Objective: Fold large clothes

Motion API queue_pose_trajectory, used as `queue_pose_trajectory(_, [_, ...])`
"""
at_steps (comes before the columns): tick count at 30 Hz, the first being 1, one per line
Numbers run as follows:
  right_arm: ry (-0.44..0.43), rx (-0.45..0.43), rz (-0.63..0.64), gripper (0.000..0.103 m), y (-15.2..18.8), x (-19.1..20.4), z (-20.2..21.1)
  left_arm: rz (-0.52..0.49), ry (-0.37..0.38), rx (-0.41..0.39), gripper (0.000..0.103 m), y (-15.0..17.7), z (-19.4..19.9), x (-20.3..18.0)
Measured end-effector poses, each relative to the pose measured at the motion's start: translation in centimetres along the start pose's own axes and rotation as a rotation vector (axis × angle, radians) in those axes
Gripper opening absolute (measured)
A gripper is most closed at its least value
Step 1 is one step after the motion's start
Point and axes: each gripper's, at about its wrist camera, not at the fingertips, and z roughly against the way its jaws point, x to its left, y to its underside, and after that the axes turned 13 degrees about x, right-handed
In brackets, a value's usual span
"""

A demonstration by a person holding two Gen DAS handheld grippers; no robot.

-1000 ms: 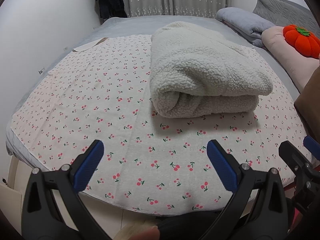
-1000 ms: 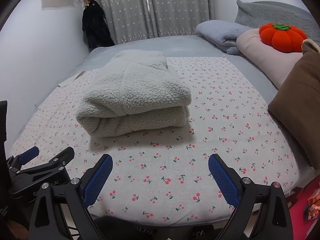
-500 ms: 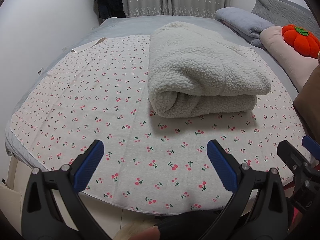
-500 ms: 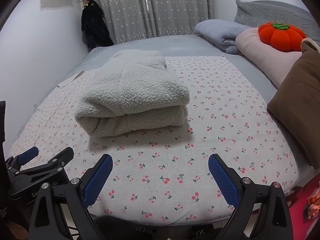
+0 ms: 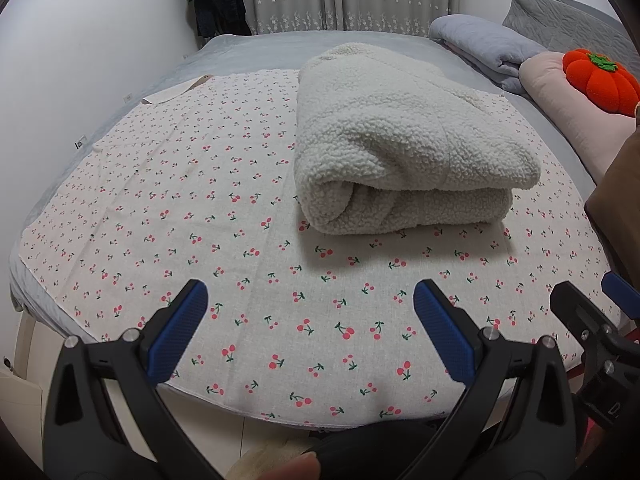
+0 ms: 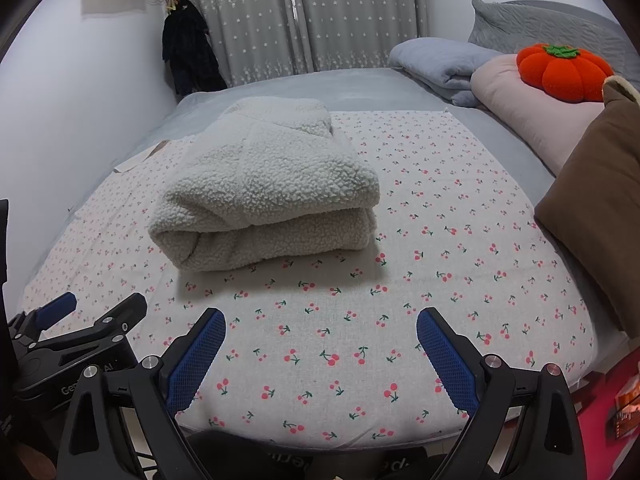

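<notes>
Left wrist view: the left gripper (image 5: pixel 310 320) hangs over the near edge of the cherry-print sheet (image 5: pixel 168 200), fingers spread wide and empty; the folded fleece garment (image 5: pixel 400 152) lies ahead on the sheet, well apart. Right wrist view: the right gripper (image 6: pixel 320 344) is likewise spread and empty, the garment (image 6: pixel 272 184) ahead to its left

grey bed (image 6: pixel 304 84), cherry-print cloth (image 6: pixel 400 280) spread on it, folded fleece garment (image 6: pixel 264 184) on cloth

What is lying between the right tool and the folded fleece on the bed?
Nothing but the bare cherry-print sheet. In the right wrist view it runs unbroken from the open right tool to the folded fleece.
</notes>
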Motion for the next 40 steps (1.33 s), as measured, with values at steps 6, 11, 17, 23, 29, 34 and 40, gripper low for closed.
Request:
queue_pose_trajectory(6, [0.001,0.0,0.0,0.098,0.1,0.0,0.0,-0.001,0.0,0.001,0.102,0.0,0.0,-0.1])
queue_pose_trajectory(11, [0.003,0.002,-0.001,0.098,0.1,0.0,-0.1,0.0,0.001,0.001,0.102,0.0,0.1,-0.1])
queue_pose_trajectory(17, [0.002,-0.002,-0.002,0.098,0.3,0.0,0.2,0.001,0.0,-0.003,0.102,0.4,0.4,0.0])
queue_pose_trajectory(23, [0.0,-0.011,-0.005,0.098,0.7,0.0,0.9,0.0,0.005,-0.02,0.102,1.1,1.7,0.4])
queue_pose_trajectory(29, [-0.008,-0.037,-0.008,0.098,1.2,0.0,2.3,-0.011,0.014,-0.063,0.102,1.8,4.0,0.6])
queue_pose_trajectory(34, [-0.013,-0.054,-0.018,0.098,1.5,0.0,3.3,-0.029,0.036,-0.07,0.102,2.2,4.7,0.3])
queue_pose_trajectory(40, [-0.001,-0.057,-0.035,0.098,1.0,0.2,3.0,-0.012,0.033,-0.056,0.102,1.7,3.4,0.6])
